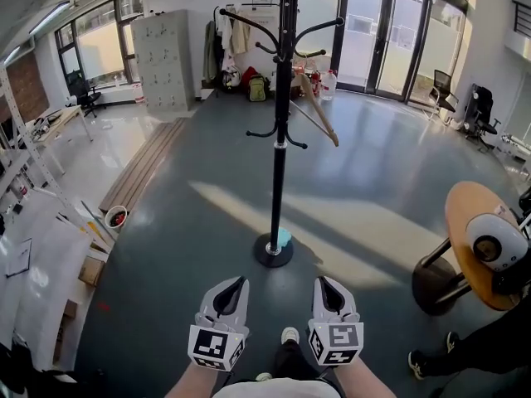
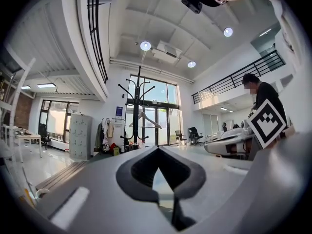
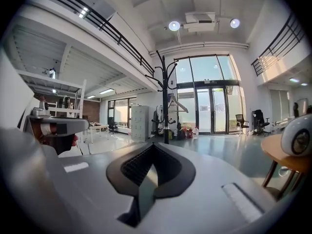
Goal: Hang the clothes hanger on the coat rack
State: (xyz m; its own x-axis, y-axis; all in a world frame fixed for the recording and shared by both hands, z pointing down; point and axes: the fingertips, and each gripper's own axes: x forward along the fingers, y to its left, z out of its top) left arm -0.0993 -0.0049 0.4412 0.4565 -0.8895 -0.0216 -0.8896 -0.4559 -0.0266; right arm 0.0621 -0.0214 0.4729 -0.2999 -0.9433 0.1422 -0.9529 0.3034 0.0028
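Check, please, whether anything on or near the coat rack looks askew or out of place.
The wooden hanger hangs askew on the coat rack, one arm sloping steeply down. A small pale blue thing lies at the rack's base; I cannot tell what.

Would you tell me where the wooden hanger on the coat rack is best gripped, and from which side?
The wooden hanger hangs tilted from a hook right of the coat rack pole, so its lower arm juts into open space, clear of the hooks. Probably grip that arm, coming from the right of the pole. The shut right tool must open first.
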